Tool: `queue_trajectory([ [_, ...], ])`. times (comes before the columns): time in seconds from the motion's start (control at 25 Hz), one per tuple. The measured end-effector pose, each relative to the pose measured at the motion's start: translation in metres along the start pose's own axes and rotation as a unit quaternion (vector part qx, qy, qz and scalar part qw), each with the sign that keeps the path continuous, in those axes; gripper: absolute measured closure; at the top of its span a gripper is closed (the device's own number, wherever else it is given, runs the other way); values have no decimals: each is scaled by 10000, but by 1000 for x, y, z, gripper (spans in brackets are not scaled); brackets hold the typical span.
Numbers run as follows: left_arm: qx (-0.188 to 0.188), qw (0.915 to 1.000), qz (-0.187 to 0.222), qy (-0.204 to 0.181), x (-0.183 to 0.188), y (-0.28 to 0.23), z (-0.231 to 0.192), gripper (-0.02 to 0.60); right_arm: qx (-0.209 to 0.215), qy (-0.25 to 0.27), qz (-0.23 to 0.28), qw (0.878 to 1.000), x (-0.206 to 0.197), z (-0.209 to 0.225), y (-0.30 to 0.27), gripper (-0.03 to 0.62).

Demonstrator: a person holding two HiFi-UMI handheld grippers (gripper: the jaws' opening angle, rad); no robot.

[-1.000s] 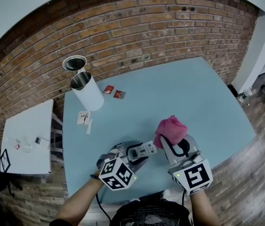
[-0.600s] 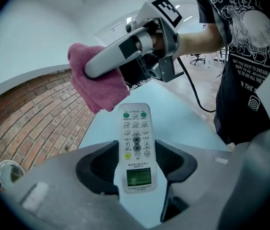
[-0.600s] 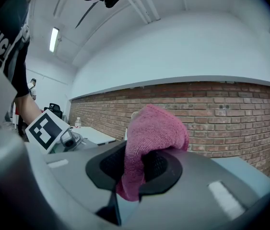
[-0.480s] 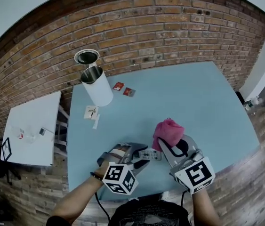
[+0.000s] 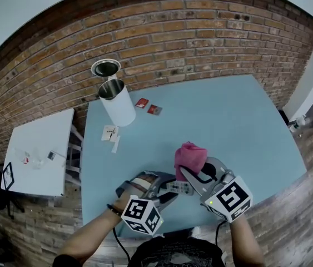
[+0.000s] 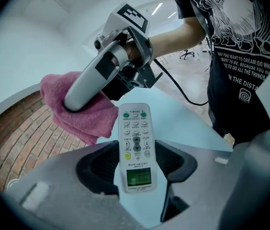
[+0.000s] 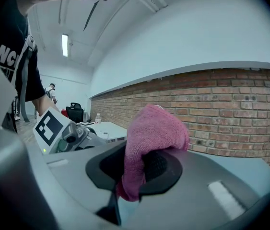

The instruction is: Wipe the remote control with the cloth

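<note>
Clamps in the jaws of the left gripper (image 6: 135,164) the display end of a slim white plastic remote control (image 6: 135,138), pinches in those of the right gripper (image 7: 137,171) a bunched pink terry cloth (image 7: 156,126) just beside the remote's far end, seemingly mid-wipe, next calls for dragging the cloth along the buttons.

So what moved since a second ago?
The right gripper brought the pink cloth leftward, nearer the remote control. The left gripper rolled slightly with it. Both jaws kept their hold; the white cup and red cards stayed put.
</note>
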State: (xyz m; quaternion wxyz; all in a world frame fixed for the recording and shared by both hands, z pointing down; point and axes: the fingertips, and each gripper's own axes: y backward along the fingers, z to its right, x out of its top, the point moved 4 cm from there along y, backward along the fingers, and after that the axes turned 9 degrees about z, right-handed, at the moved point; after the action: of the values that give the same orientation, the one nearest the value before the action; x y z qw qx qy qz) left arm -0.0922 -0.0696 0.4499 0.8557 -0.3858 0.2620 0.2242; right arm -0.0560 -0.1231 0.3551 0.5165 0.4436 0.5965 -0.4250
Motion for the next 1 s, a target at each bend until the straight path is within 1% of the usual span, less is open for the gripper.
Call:
queue_trajectory([
  [0.16,-21,9999,29,-159,2,1,4,341,242,1,-181,9995,-2,-12,-8,528],
  [0.24,8,9998,94,-146,3,3,5,341,306,-52,-108,9995,-10,-11,-10,528],
  [0.28,48,9998,162,-89,3,4,5,341,298,-171,-29,9994,-12,-9,-11,528],
  [0.32,104,9996,258,7,4,5,4,341,245,-354,71,9990,-12,-6,-11,528],
  [0.4,230,9981,499,288,7,9,0,341,-3,-742,340,9967,-7,2,-8,528],
  [0.52,395,9928,828,776,9,14,-8,341,-582,-1117,792,9889,4,21,4,528],
  [0.6,528,9864,1013,1184,8,18,-16,341,-963,-1220,936,9834,6,34,14,528],
  [0.64,609,9807,1137,1466,7,20,-21,341,-1110,-1246,943,9815,4,39,19,528],
  [0.68,692,9725,1297,1809,6,23,-26,341,-1217,-1267,919,9801,0,42,24,528],
  [0.72,774,9611,1490,2193,5,26,-33,341,-1284,-1285,880,9794,-4,43,27,528],
  [0.76,848,9470,1701,2592,4,31,-40,341,-1316,-1295,832,9793,-8,43,29,528],
  [0.84,926,9142,2105,3338,3,40,-54,341,-1292,-1280,721,9807,-16,38,30,528],
  [0.88,936,8979,2280,3648,3,43,-61,341,-1245,-1256,659,9820,-19,34,30,528],
  [1.0,925,8501,2745,4397,1,54,-78,341,-1076,-1187,512,9858,-28,21,25,528],
])
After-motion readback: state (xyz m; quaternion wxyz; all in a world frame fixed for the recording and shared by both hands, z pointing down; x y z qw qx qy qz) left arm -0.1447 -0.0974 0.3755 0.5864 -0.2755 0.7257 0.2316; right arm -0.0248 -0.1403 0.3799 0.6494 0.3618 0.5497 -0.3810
